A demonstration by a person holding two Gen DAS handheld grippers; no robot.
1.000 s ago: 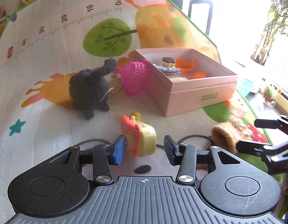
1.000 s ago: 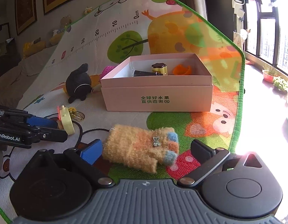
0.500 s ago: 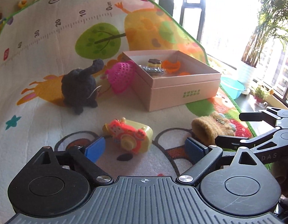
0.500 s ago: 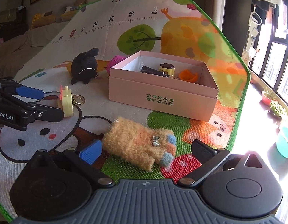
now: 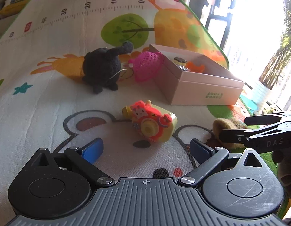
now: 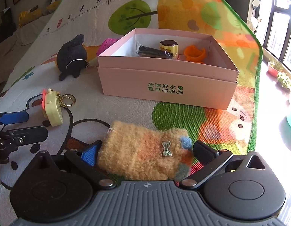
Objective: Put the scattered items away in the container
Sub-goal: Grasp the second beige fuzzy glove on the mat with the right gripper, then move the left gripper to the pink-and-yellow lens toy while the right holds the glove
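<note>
Opening wide, the left gripper (image 5: 146, 148) jaws frame the toy camera (image 5: 152, 123) on the play mat (image 5: 41, 98), while the right gripper (image 6: 145, 151) jaws straddle the fuzzy mitten (image 6: 143, 150), near the pink box (image 6: 164, 86).

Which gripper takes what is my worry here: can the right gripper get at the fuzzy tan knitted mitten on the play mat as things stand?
Probably yes. The right gripper has its jaws open on either side of the fuzzy tan knitted mitten, which lies flat on the play mat with nothing on top.
</note>
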